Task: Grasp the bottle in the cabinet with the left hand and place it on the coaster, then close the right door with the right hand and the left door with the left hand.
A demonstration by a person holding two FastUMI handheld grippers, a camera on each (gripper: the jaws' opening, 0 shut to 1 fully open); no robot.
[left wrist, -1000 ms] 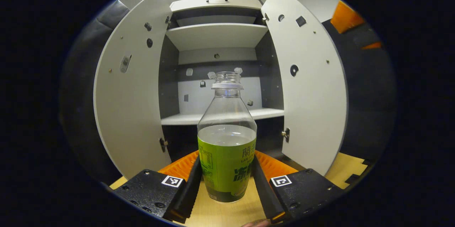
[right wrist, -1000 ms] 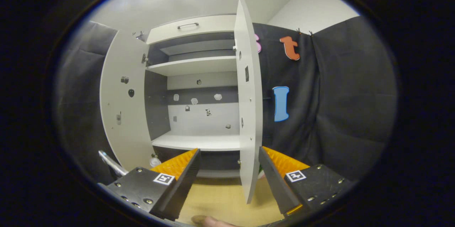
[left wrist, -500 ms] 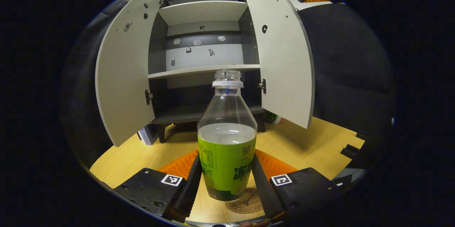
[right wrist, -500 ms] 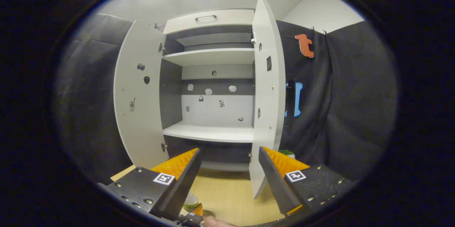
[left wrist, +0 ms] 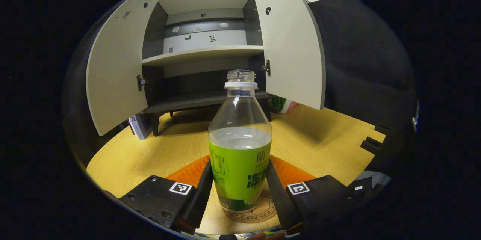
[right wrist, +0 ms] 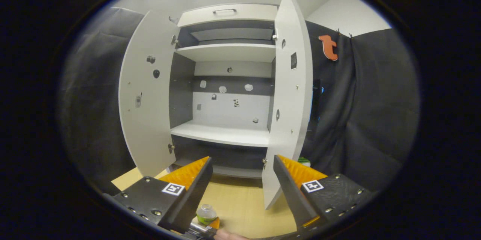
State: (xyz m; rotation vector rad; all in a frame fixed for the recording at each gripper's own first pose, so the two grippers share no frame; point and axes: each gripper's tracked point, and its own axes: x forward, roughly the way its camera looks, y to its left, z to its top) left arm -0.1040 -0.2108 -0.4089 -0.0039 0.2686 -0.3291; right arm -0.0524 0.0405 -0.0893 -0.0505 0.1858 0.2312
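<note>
My left gripper [left wrist: 237, 191] jaws clamp the bottle [left wrist: 240, 150] low-centre; I lower it squarely onto the coaster [left wrist: 259, 210], right gripper [right wrist: 242, 191] jaws apart.

Bottle [left wrist: 240, 150] green label: Chinese characters, partly hidden. Coaster [left wrist: 259, 208]: rim lettering, too small to read.

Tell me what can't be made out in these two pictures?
- Whether the bottle touches the coaster: left gripper view, bottle base and fingers cover the contact.
- Coaster print: same view, mostly covered by the bottle.
- The green-striped thing behind the right door: same view, door hides most of it.
- Bottle body: right gripper view, only its top shows past a finger.
</note>
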